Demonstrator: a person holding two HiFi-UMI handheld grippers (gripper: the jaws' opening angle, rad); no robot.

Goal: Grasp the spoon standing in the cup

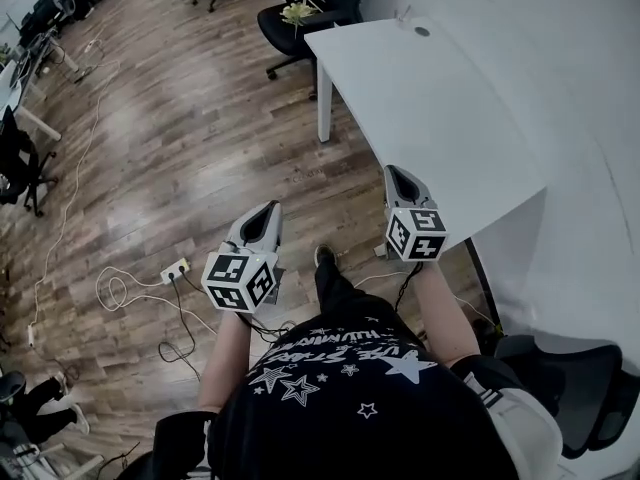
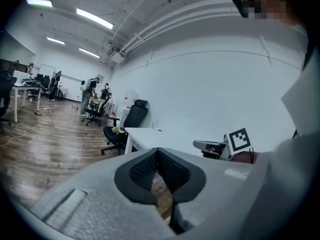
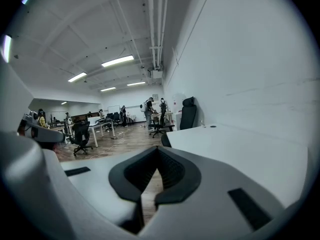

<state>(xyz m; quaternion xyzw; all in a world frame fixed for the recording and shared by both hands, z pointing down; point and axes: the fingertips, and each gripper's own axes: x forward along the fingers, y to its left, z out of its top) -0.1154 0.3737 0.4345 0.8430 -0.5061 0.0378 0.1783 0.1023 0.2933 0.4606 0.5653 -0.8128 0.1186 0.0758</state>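
Observation:
No cup or spoon shows in any view. In the head view I hold both grippers over the wooden floor, in front of my body. The left gripper is shut with nothing in it, and it points ahead over the floor. The right gripper is also shut and empty, with its tip at the near edge of the white table. The left gripper view shows its own jaws closed tip to tip, with the table beyond. The right gripper view shows its closed jaws beside the bare tabletop.
A black office chair with something yellow-green on its seat stands at the table's far end. A power strip with cables lies on the floor to the left. Another black chair is at my right. People stand among distant desks.

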